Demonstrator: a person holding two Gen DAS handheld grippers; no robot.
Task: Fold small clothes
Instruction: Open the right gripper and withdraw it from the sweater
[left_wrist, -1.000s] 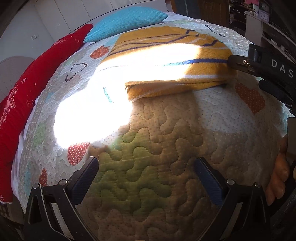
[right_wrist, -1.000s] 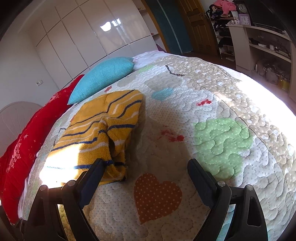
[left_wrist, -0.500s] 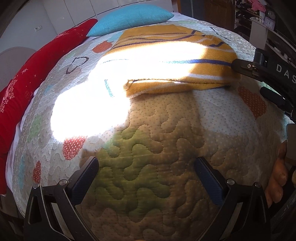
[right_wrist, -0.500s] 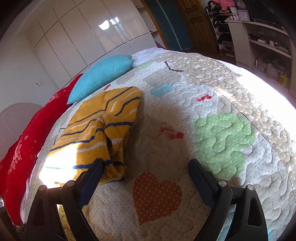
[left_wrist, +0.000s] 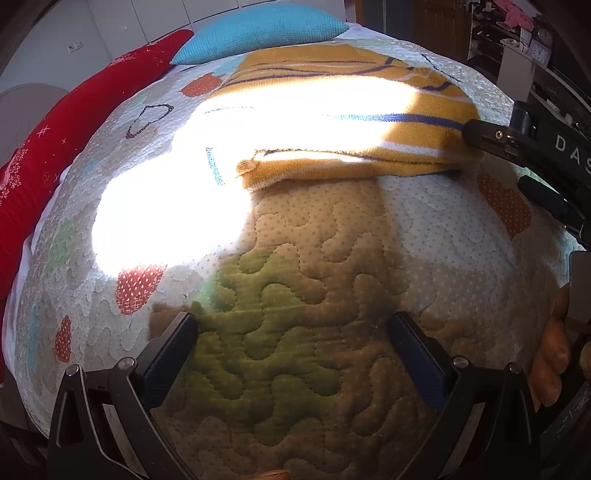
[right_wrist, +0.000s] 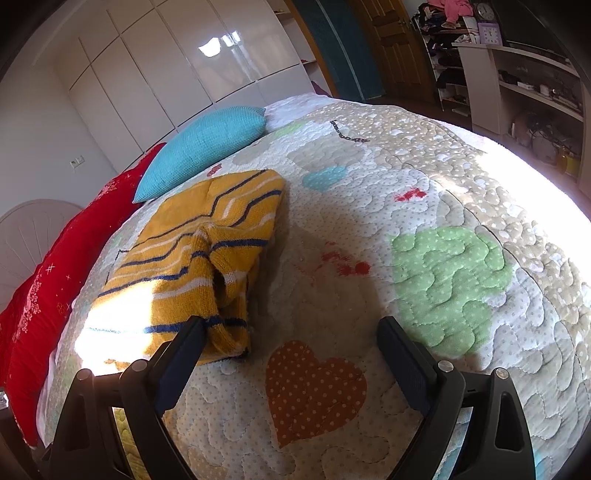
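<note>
left gripper (left_wrist: 291, 343) released | right gripper (right_wrist: 290, 343) released beside sweater (right_wrist: 199, 258) edge

Left wrist view: low over the quilted bedspread (left_wrist: 295, 258), facing toward the teal pillow (left_wrist: 258, 31) at 12 o'clock; yellow striped sweater (left_wrist: 369, 147) mid-distance, right gripper body entering at 3 o'clock.

Right wrist view: close above the bedspread (right_wrist: 406, 184), facing the wardrobe wall (right_wrist: 166, 74); sweater (right_wrist: 192, 258) at 9 o'clock, near one of the fingers (right_wrist: 184, 350).

Shared: sweater, teal pillow (right_wrist: 203, 147), red pillow (left_wrist: 74, 129) (right_wrist: 55, 277).
</note>
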